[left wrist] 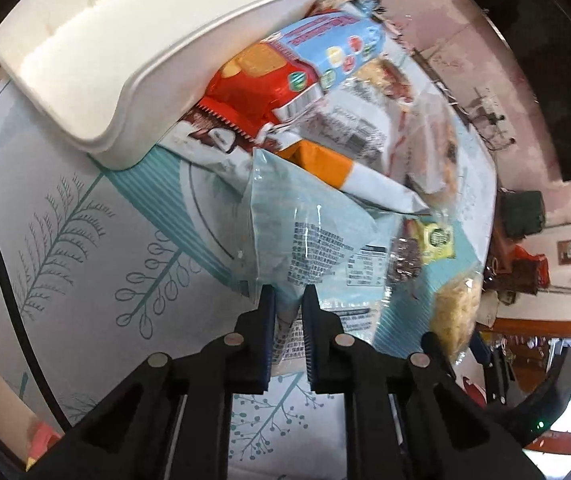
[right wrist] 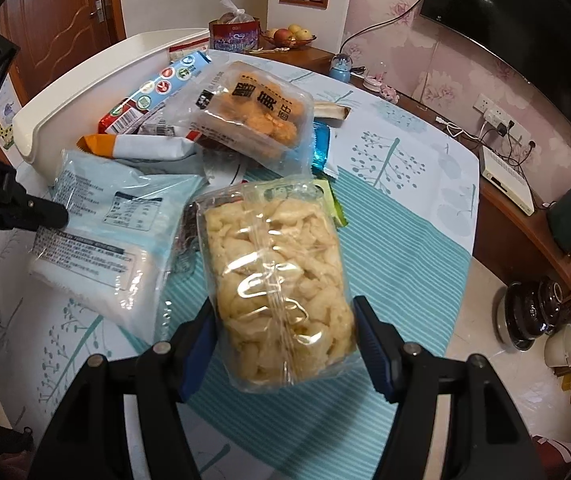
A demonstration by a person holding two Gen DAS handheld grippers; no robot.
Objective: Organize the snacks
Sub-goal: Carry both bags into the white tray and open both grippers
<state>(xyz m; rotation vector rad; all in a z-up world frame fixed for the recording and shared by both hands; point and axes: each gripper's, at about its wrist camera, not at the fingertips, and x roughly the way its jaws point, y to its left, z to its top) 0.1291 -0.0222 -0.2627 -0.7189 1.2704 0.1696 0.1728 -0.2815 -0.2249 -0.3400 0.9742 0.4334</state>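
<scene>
My left gripper (left wrist: 287,308) is shut on the edge of a pale blue bag (left wrist: 305,232) with printed text, pinching its film between the blue pads. In the right wrist view that bag (right wrist: 117,216) lies left of centre, with the left gripper's black tip (right wrist: 45,212) on its edge. My right gripper (right wrist: 283,310) is shut on a clear pack of pale yellow crisps (right wrist: 273,248), held a little above the tablecloth. A white bin (left wrist: 85,64) stands at the back left, with a pile of snacks against it.
The pile holds a red and blue packet (left wrist: 285,76), an orange and white packet (left wrist: 349,176) and a clear tray of golden biscuits (right wrist: 257,116). The round table's edge (right wrist: 473,216) curves off on the right. A black cable (left wrist: 1,264) crosses the left side.
</scene>
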